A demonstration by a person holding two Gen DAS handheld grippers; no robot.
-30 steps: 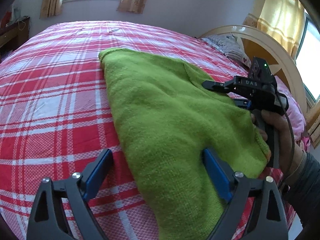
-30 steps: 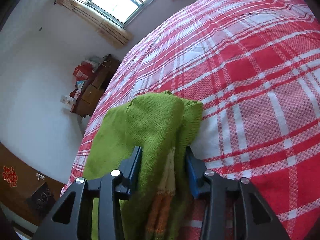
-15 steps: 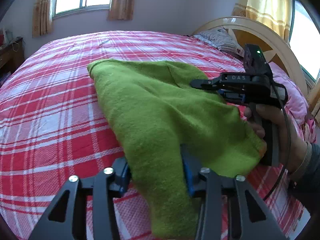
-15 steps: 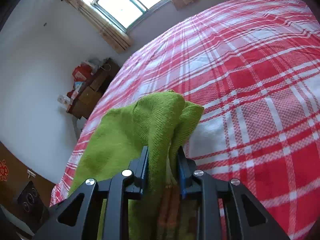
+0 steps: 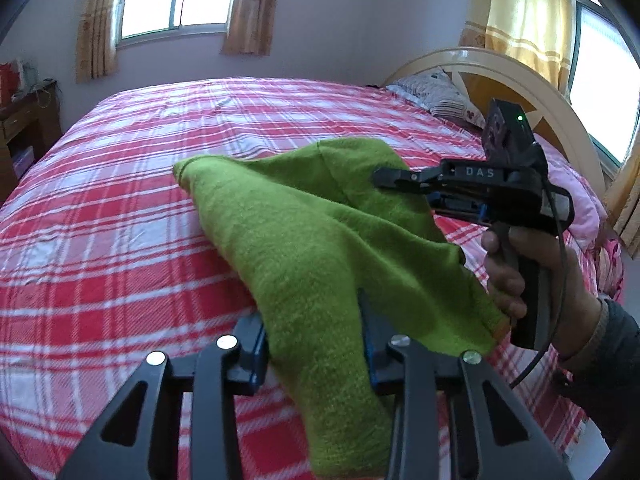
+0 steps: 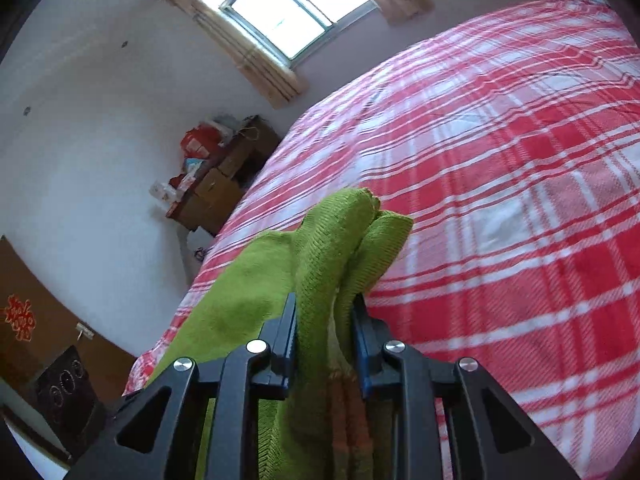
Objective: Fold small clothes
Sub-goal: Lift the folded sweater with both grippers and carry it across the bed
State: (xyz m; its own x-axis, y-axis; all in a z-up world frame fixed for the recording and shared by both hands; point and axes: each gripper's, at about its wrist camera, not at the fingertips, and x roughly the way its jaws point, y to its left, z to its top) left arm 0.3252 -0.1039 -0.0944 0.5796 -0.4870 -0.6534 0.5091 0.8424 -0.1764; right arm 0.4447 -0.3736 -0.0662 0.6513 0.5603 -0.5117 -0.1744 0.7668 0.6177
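Since a second ago the left gripper (image 5: 314, 342) has closed from wide apart onto the green garment (image 5: 320, 240), and both grippers have lifted it higher off the red plaid bed (image 5: 100, 240). Its fingers (image 5: 252, 354) are now clamped on the near fold, while the right gripper (image 6: 324, 338) pinches a bunched edge between its own fingers (image 6: 286, 334). Only the garment's far corner appears to rest on the bed; the remainder hangs between the two grippers.

Plaid bedspread (image 5: 120, 240), pillow (image 5: 440, 94) (by headboard (image 5: 532, 88)), curtained window (image 6: 280, 12).
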